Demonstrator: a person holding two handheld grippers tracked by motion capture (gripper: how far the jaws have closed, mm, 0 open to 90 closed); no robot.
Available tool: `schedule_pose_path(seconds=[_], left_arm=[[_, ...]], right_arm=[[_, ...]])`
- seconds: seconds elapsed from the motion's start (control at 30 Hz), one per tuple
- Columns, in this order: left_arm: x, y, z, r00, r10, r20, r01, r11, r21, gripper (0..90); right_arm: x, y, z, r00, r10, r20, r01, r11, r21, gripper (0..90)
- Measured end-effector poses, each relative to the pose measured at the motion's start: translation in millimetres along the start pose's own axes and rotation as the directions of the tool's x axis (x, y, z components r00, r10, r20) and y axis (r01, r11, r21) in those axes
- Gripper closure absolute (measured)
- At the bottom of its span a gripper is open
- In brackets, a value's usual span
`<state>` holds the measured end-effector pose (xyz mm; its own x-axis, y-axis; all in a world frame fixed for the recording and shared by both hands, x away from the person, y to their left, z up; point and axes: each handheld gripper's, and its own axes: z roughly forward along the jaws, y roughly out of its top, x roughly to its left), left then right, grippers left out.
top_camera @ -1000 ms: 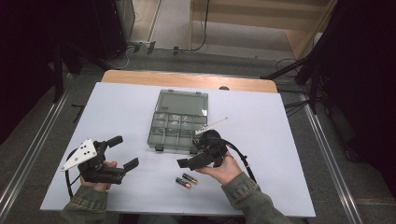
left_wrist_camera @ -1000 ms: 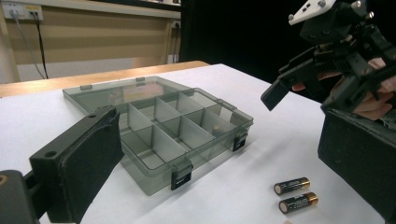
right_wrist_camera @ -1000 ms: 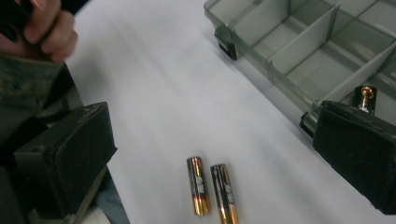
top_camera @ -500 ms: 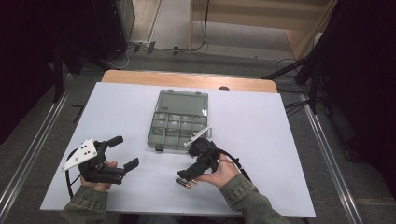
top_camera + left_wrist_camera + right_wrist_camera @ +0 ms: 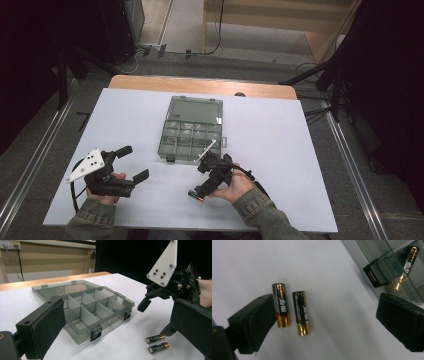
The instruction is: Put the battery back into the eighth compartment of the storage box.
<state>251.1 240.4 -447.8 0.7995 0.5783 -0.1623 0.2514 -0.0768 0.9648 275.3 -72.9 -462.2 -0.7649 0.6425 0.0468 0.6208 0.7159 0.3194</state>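
**Two batteries on a white desk, right tongs lowered over them**

High view: a white desk [image 5: 300, 165] with a wooden strip along its far edge stands in a dim room. Grey floor, cables and a pale wooden frame lie beyond it, and dark curtains hang at both sides. A smoky clear plastic box [image 5: 192, 131] lies open near the middle of the desk, its lid folded back away from the person. The left tongs [image 5: 132, 163] rest at the near left, jaws wide with nothing between them, well apart from the box. The right tongs [image 5: 200, 181] are tilted down at the near edge, just in front of the box, and a battery end glints beneath them.

Left gripper view: the box's divided tray [image 5: 90, 312] sits close ahead on the white surface, with black latches on its front wall. Two batteries [image 5: 156, 343] lie side by side on the desk near the box's right corner. The right tongs [image 5: 155, 315] hang over them, the lower jaw tip just beside the farther battery. Beyond are a wooden wall panel and darkness.

Right gripper view: the two batteries [image 5: 290, 308] lie parallel, gold ends nearer the camera, between the wide jaws, which have just been closing slightly; the left pad sits against the left battery's side. Another battery [image 5: 409, 258] lies inside the box at the upper right.
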Motion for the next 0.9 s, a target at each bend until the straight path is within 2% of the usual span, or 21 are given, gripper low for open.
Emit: schedule_pose_path(seconds=[0.27,0.33,0.37,0.47,0.53,0.57,0.6,0.63,0.67,0.73,0.77,0.9], left_arm=[[0.5,-0.1,0.3,1.0000,-0.002,0.004,0.002,1.0000,0.005,0.0],[0.7,-0.1,0.4,1.0000,-0.003,0.005,0.003,1.0000,0.008,0.0],[0.7,-0.1,0.5,1.0000,-0.004,0.006,0.004,1.0000,0.008,0.0],[0.9,-0.2,0.8,1.0000,-0.005,0.007,0.005,0.9999,0.010,0.0],[1.0,-0.3,1.0,0.9999,-0.006,0.009,0.006,0.9999,0.011,0.0],[1.0,-0.3,1.1,0.9999,-0.005,0.010,0.005,0.9999,0.011,0.0],[1.0,-0.3,1.1,0.9999,-0.005,0.010,0.005,0.9999,0.012,0.0],[0.9,-0.4,1.2,0.9999,-0.006,0.010,0.005,0.9999,0.012,0.0],[0.9,-0.3,1.2,0.9999,-0.004,0.010,0.004,0.9999,0.012,0.0],[0.9,-0.5,1.4,0.9999,-0.006,0.011,0.005,0.9999,0.013,0.0],[0.9,-0.5,1.4,0.9999,-0.005,0.010,0.005,0.9999,0.014,0.0],[0.5,-0.1,0.7,1.0000,-0.002,0.006,0.002,1.0000,0.006,0.0]], right_arm=[[5.3,0.8,7.5,0.9995,-0.029,-0.007,0.030,0.996,0.079,26.3],[7.8,1.1,10.2,0.9991,-0.040,-0.017,0.041,0.996,0.083,30.0],[9.4,1.6,10.7,0.9987,-0.050,0.005,0.050,0.995,0.081,35.5],[10.9,1.8,11.1,0.9989,-0.046,0.003,0.045,0.995,0.083,39.2],[11.0,2.0,11.6,0.9989,-0.048,0.005,0.047,0.995,0.090,46.2],[12.1,2.3,12.4,0.9988,-0.049,-0.005,0.049,0.994,0.100,53.5],[12.1,2.3,12.4,0.9988,-0.049,-0.005,0.049,0.994,0.100,53.5],[13.1,2.6,12.2,0.9987,-0.050,-0.012,0.051,0.993,0.109,59.3],[13.1,2.6,12.2,0.9987,-0.050,-0.012,0.051,0.993,0.109,59.3],[15.0,2.9,12.8,0.9986,-0.053,-0.006,0.053,0.993,0.108,65.8],[17.6,3.8,13.8,0.9986,-0.052,-0.010,0.053,0.990,0.131,73.1],[19.8,4.6,16.1,0.9986,-0.053,-0.003,0.052,0.988,0.148,76.3]])
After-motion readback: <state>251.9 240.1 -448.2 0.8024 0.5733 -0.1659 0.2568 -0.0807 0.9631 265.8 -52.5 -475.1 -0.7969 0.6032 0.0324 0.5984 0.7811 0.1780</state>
